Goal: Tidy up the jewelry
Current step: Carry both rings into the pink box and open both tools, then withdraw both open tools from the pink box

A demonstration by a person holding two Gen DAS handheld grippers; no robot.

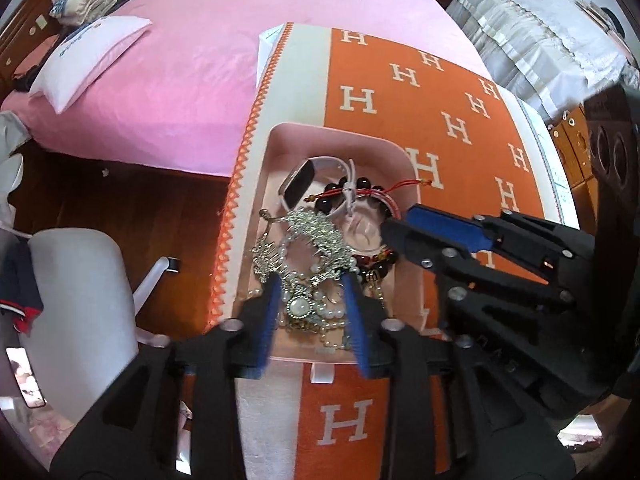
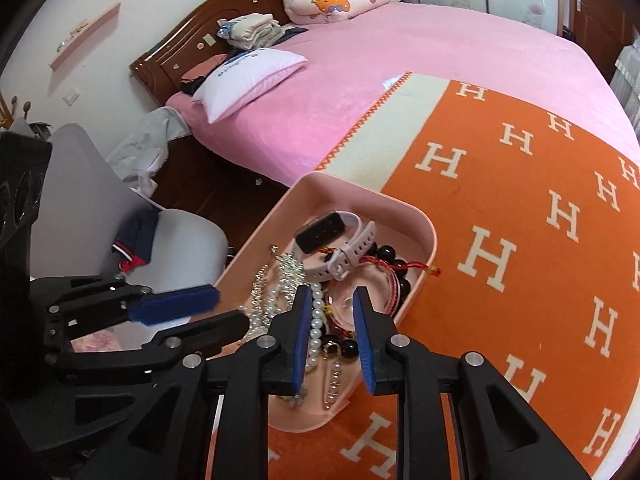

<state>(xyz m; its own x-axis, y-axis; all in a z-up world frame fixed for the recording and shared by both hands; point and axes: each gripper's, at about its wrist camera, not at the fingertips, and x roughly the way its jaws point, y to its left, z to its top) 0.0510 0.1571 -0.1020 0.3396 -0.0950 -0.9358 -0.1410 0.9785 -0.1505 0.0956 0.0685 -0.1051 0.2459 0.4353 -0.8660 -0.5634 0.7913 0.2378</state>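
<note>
A pink tray (image 1: 280, 136) (image 2: 416, 216) full of tangled jewelry sits on an orange blanket. In it lie a smartwatch with a pale strap (image 1: 298, 184) (image 2: 320, 232), silver chains (image 1: 316, 228) (image 2: 290, 266), pearl strands (image 1: 320, 308) (image 2: 316, 316), dark bead bracelets (image 1: 352, 186) (image 2: 394, 256) and a red cord (image 2: 416, 266). My left gripper (image 1: 310, 284) is open, its fingers lowered over the pearls and a small round watch face (image 1: 299, 306). My right gripper (image 2: 332, 300) is open over the tray's near right part; it also shows in the left wrist view (image 1: 404, 224).
The orange blanket with white H letters (image 1: 440, 92) (image 2: 520, 240) covers a table beside a pink bed (image 1: 192, 72) (image 2: 360, 64). A white pillow (image 1: 88, 60) lies on the bed. A grey chair (image 1: 80, 312) (image 2: 120, 224) stands at the left on a wooden floor.
</note>
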